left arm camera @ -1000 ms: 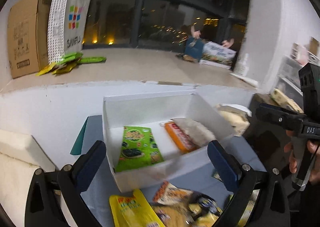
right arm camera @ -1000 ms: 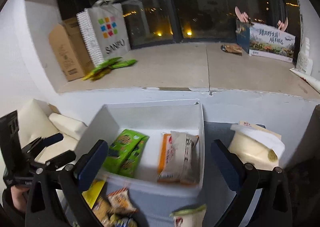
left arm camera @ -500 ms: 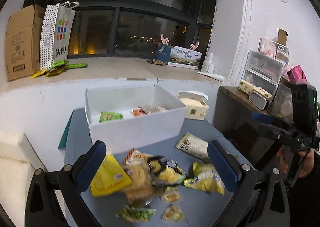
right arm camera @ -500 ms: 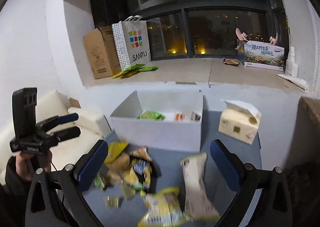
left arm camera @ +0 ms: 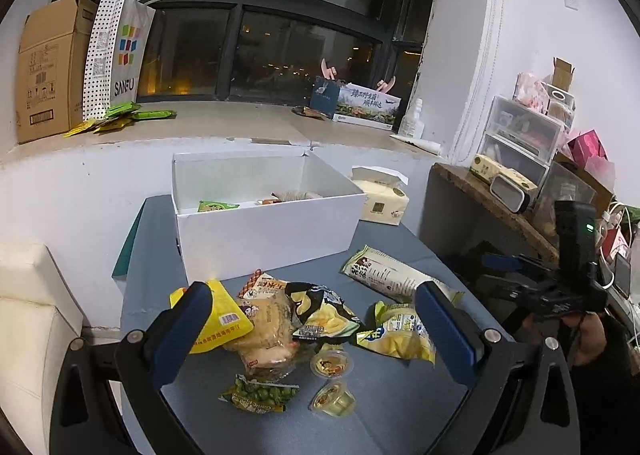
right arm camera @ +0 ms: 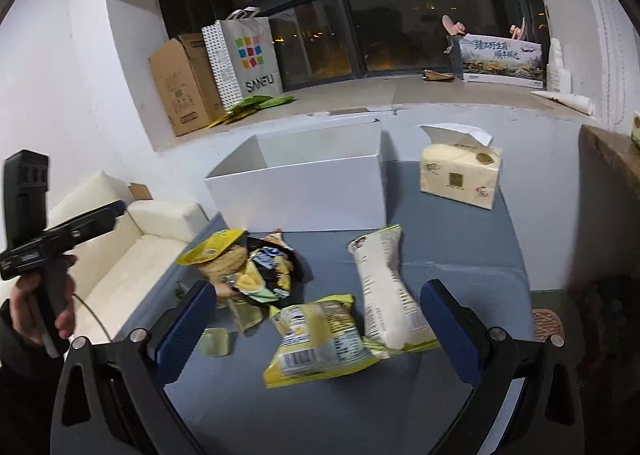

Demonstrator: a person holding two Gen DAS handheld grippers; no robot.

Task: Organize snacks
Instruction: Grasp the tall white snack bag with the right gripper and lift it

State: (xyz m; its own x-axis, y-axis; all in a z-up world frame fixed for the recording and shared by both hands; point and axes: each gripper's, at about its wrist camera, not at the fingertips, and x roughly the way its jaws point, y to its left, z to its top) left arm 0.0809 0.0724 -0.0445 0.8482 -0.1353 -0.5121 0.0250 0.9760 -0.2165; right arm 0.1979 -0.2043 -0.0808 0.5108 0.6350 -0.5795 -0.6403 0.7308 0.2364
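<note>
Nearest in left wrist view only: green pea packet (left arm camera: pixel 259 399) and two clear jelly cups (left arm camera: pixel 333 401) at 6 o'clock. Left gripper (left arm camera: pixel 312 319) spread wide, empty, above yellow snack bags (left arm camera: pixel 224 317). Right gripper (right arm camera: pixel 320 319) likewise spread, empty, over yellow-green chip bag (right arm camera: pixel 320 341). Farther, at 12 o'clock, white cardboard box (left arm camera: pixel 264 231), contents visible only from left.

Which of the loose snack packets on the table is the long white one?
The long white packet lying lengthwise right of the pile, beside the yellow chip bag; the rest are short, yellow, green or black.
</note>
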